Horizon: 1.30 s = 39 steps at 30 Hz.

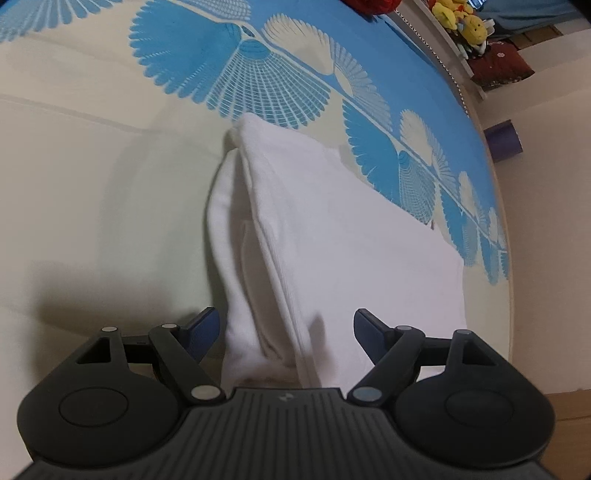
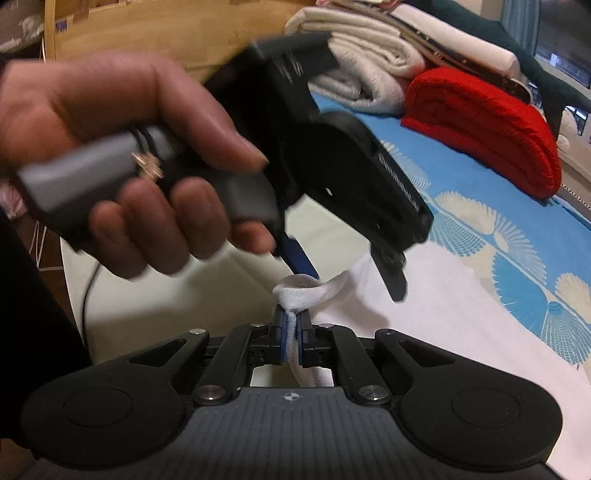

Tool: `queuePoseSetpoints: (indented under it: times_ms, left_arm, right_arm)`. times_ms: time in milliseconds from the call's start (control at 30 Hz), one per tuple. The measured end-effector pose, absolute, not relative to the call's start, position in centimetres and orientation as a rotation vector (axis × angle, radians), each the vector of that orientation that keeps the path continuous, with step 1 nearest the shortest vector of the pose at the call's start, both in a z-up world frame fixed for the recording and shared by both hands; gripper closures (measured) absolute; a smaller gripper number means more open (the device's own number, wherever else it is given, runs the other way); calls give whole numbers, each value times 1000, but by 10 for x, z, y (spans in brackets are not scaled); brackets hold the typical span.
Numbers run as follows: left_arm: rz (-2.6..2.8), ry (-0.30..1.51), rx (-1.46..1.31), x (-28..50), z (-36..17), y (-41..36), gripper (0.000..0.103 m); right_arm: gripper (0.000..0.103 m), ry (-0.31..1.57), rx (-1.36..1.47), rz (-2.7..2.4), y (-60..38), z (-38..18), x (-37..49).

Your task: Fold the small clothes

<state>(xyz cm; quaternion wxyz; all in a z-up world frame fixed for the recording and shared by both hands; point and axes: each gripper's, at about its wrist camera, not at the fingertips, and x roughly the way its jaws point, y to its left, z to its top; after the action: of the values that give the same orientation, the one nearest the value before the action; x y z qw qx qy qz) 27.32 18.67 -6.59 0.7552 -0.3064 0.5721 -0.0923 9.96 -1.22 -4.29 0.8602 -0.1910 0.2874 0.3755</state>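
Observation:
A small white garment [image 1: 332, 229] lies partly folded on the bed, with a raised fold running toward the camera. My left gripper [image 1: 286, 325] is open, its blue pads on either side of the garment's near end. In the right wrist view, my right gripper [image 2: 291, 328] is shut on a bunched edge of the white garment [image 2: 299, 291]. The left gripper [image 2: 347, 266], held by a hand [image 2: 129, 147], hangs open just above that pinched edge.
The bed sheet [image 1: 92, 184] is cream with a blue fan pattern [image 1: 258, 74]. A red folded blanket [image 2: 487, 129] and cream towels [image 2: 369, 48] lie at the bed's far end. Plush toys [image 1: 461, 22] sit on a shelf. A wooden frame [image 2: 166, 22] stands behind.

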Motion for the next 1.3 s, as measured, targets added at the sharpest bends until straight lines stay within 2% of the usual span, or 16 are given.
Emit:
queuePoseSetpoints:
  times_ms: [100, 200, 267, 300, 333, 600, 767, 1000, 1300]
  left_arm:
    - [-215, 1260, -680, 280, -73, 182, 24]
    - [-214, 1278, -665, 285, -79, 178, 35]
    - [-198, 1282, -630, 286, -80, 178, 59]
    - [-190, 1282, -611, 285, -79, 179, 68]
    - [-192, 1277, -602, 283, -78, 181, 85]
    - [-101, 1150, -598, 246, -49, 234, 87]
    - [-39, 1141, -598, 228, -43, 260, 87]
    - [-130, 1075, -583, 237, -29, 230, 88]
    - [-356, 1002, -587, 265, -12, 143, 88]
  right_arm:
    - [98, 587, -387, 801, -20, -37, 92]
    - [98, 577, -385, 812, -22, -35, 90]
    - [98, 581, -380, 819, -23, -36, 90]
    - [98, 583, -377, 823, -21, -37, 91]
    - [98, 585, -374, 825, -20, -38, 92]
    - [98, 535, -251, 909, 2, -28, 94]
    - [99, 535, -222, 930, 10, -25, 88]
    - [99, 542, -241, 891, -9, -16, 93]
    - [99, 508, -240, 752, -88, 10, 94]
